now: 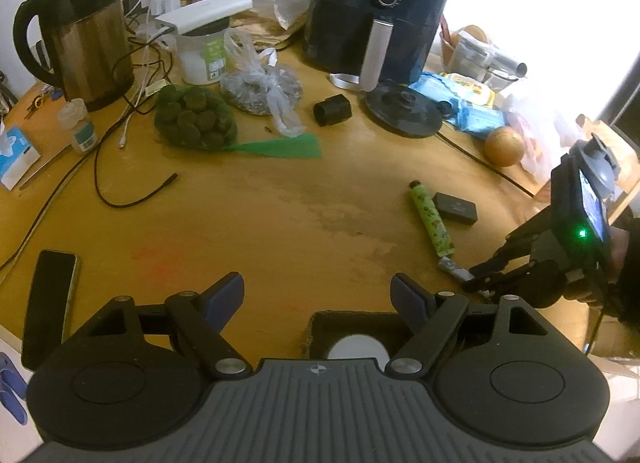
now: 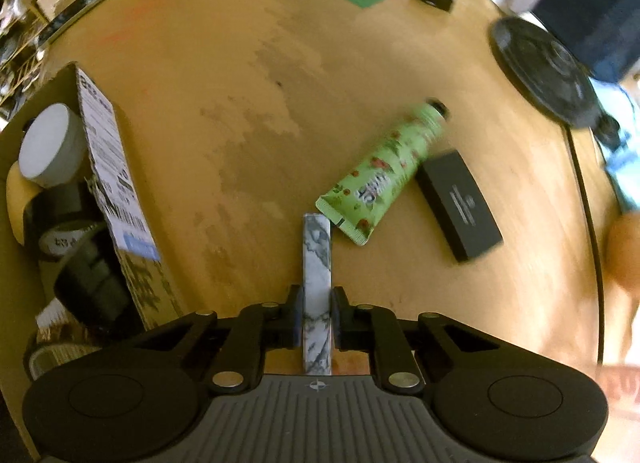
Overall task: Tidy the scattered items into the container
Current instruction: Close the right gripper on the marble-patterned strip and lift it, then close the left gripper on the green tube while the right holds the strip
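Print shows on the cardboard box's label (image 2: pixel 116 183), green tube (image 2: pixel 384 179) and black case (image 2: pixel 460 203), none legible.

Tube (image 2: pixel 386 171) left of (and touching) flat box (image 2: pixel 460 207)

The right gripper (image 2: pixel 316 317) has its jaws clamped on a slim marble-patterned stick (image 2: pixel 317 263), which points toward a green floral tube (image 2: pixel 386 171) on the wooden tabletop (image 2: pixel 240 103). A flat black box (image 2: pixel 460 205) lies beside the tube. A cardboard box (image 2: pixel 116 191) stands at left.
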`<state>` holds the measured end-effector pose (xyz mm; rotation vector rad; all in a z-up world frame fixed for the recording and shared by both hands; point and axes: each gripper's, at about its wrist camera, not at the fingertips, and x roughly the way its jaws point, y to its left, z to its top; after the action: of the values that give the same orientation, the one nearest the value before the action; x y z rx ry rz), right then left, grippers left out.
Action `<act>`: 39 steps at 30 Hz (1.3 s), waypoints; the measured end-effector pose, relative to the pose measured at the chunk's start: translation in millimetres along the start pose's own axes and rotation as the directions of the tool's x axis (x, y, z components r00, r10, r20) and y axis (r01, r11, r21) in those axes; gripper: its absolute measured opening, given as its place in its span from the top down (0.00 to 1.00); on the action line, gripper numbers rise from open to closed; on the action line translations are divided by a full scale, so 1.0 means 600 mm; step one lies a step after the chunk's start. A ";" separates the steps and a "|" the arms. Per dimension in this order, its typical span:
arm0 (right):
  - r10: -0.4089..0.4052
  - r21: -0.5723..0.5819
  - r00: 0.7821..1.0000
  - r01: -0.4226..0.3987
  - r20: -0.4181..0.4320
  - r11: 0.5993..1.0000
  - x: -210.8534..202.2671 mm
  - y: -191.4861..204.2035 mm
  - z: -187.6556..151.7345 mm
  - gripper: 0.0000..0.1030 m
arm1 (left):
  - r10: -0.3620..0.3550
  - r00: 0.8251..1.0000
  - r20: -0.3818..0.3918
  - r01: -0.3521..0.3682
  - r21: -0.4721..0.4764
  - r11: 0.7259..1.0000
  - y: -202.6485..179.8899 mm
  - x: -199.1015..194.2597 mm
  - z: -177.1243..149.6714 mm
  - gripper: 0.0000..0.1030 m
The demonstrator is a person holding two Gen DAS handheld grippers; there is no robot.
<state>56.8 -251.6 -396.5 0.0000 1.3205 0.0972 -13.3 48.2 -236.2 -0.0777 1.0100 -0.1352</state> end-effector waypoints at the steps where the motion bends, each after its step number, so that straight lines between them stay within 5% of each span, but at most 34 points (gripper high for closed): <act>1: -0.004 0.008 1.000 0.004 -0.001 1.000 -0.001 -0.002 -0.005 0.84 | -0.003 1.000 0.001 0.003 0.005 1.000 -0.003 -0.001 0.000 0.22; 22: -0.094 0.277 0.992 0.067 0.083 0.958 -0.018 -0.014 -0.072 0.84 | -0.044 0.999 0.001 0.043 0.098 0.994 -0.050 -0.001 0.003 0.22; 39: -0.249 0.583 0.939 0.067 0.238 0.810 -0.106 -0.016 -0.130 0.84 | -0.051 0.999 0.004 0.049 0.213 0.976 -0.078 0.019 0.031 0.22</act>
<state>-33.3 -270.0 -355.0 0.4000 0.9898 -0.4356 4.9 0.6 -229.6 0.0920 0.9788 -0.2884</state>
